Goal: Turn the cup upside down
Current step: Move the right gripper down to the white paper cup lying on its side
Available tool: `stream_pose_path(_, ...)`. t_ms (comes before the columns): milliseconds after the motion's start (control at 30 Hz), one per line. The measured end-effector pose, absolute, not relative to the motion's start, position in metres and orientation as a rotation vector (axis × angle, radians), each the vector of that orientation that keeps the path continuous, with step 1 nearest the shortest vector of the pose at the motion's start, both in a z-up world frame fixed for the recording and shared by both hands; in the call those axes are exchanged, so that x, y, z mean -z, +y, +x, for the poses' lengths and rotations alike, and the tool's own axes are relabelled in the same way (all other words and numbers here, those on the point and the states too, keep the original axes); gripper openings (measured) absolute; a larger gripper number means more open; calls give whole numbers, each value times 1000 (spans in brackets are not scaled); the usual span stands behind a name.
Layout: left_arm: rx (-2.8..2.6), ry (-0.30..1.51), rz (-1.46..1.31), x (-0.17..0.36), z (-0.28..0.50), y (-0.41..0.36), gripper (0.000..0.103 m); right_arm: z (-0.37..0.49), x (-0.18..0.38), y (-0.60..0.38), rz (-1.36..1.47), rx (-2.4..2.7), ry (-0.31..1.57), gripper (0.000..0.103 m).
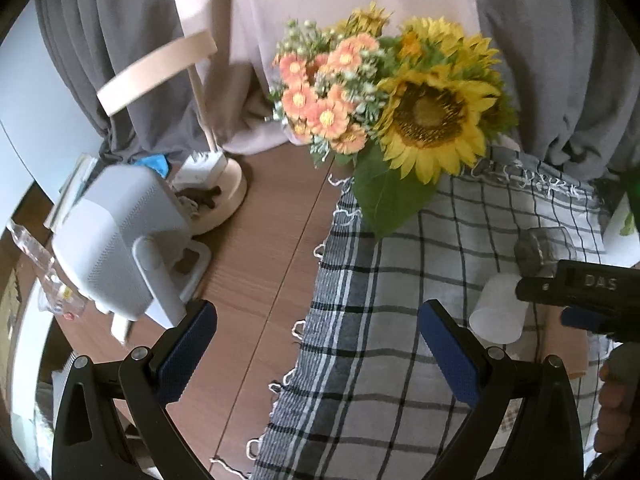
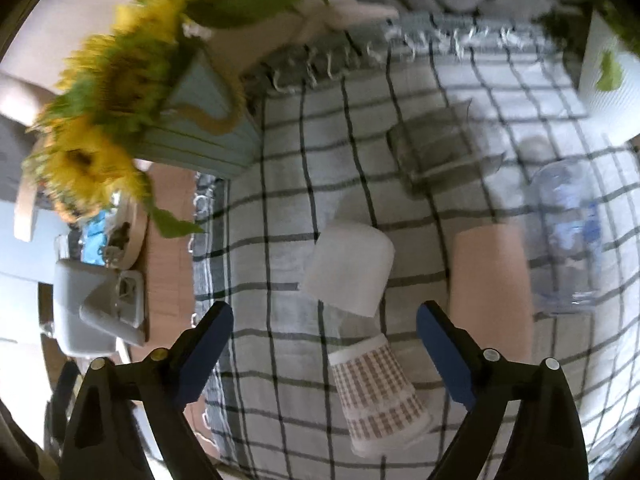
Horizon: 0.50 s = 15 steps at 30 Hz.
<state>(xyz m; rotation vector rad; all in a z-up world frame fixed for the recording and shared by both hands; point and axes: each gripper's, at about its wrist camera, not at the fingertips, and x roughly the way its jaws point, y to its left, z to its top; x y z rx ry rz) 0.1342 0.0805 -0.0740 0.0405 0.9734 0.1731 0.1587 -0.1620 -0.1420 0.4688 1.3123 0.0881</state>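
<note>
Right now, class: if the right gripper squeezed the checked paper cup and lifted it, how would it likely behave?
The checked cup looks like thin paper, so probably light and easily crushed by a hard squeeze. It appears to stand upside down, wide rim on the soft cloth, so a nudge may slide it more than tip it. The open right gripper looks wide enough to straddle it.

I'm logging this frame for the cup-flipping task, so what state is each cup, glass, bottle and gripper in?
white cup: on the checked cloth, orientation unclear from blur.
checked paper cup: rim nearest the camera; upright or tipped unclear.
dark glass: on the cloth; blurred.
clear bottle: on the cloth, looks empty.
left gripper: open, empty.
right gripper: open, empty, above the cups.
</note>
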Motion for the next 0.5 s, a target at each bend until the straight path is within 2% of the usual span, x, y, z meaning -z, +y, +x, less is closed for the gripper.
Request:
stream_pose_path(267,-190,1019,23,92,155,85,103,198,174,-148,455,-27,1419,91)
stream_pose_path(333,-196,1028,27,96,159,85,103,206,184,-146,435,3,1450,85)
stream_pose_path(500,-212,1050,46,105,164,84,103,218,202,-142,409,53,1481,84)
